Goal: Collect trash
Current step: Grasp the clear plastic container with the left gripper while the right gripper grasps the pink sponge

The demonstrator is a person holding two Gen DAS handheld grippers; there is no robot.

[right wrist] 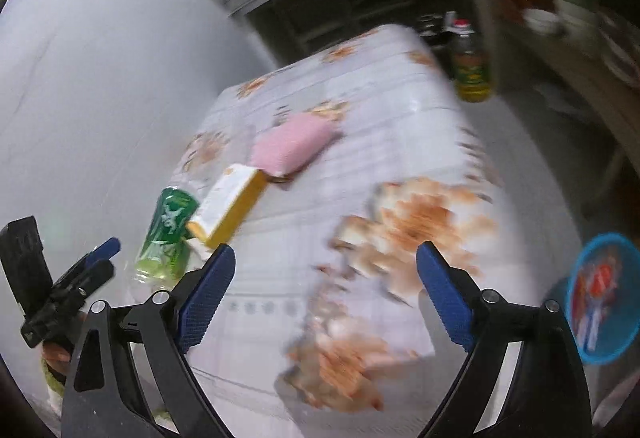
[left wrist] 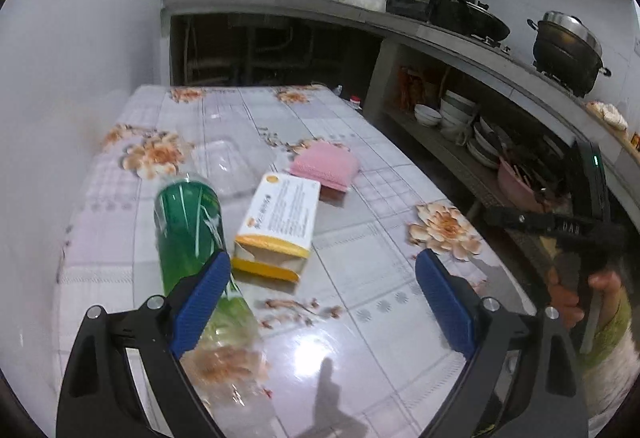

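Green and clear plastic marks the nearest piece of trash: a bottle (left wrist: 188, 226) lying on its side on the flowered tablecloth (left wrist: 360, 198), near the wall edge of the table, its lower part behind the left gripper's (left wrist: 324, 302) near finger. It looks empty or nearly so, so it should be light, smooth and springy, inclined to roll or squirt out of a pinch; taking it across the middle of the body seems safest. Just beside it lies a white and yellow cardboard box (left wrist: 280, 222) with one end flap open. It is probably light and crushable, best held across its narrow sides. Small print covers its top face, but none of it can be read, and the bottle's label shows only a pale figure in the right wrist view. A clear plastic container (left wrist: 228, 166) beyond the bottle looks thin and flimsy, and a pink pad (left wrist: 324, 166) lies beyond the box.

Both grippers stand spread wide with nothing between the pads. The right gripper (right wrist: 324, 298) hovers over bare cloth, with a blue bin (right wrist: 604, 298) at the table's right side.
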